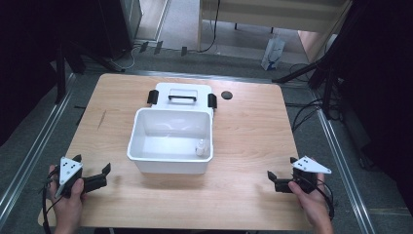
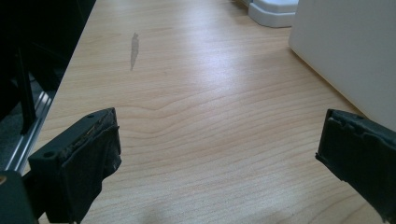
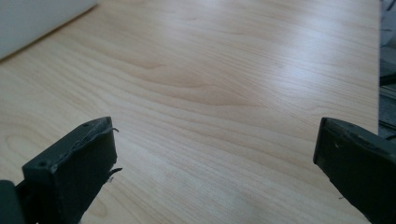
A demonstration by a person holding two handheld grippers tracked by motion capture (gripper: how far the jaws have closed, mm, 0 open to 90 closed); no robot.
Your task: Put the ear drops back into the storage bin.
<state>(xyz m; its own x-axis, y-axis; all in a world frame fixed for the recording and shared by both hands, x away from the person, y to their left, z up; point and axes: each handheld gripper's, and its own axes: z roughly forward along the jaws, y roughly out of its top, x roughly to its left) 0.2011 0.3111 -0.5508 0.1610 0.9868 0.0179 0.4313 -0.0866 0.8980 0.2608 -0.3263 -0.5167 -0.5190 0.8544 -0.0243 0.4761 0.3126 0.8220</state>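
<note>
A white open box [image 1: 146, 151] stands in the middle of the wooden table [image 1: 243, 146]. Its lid [image 1: 182, 92], with a black handle and black side latches, lies flat behind it. A small white bottle [image 1: 200, 147] stands inside the box at its front right corner. My left gripper [image 1: 92, 168] rests low at the front left of the table, open and empty, with the box wall [image 2: 345, 51] to its right. At the front right, my right gripper [image 1: 280, 168] is open and empty too, and a corner of the box [image 3: 37, 18] lies far off at its upper left.
A small black round disc [image 1: 227, 95] lies on the table behind the box, to the right of the lid. A grey smear [image 2: 134, 49] marks the wood at the left. Black stands and cables surround the table on the floor.
</note>
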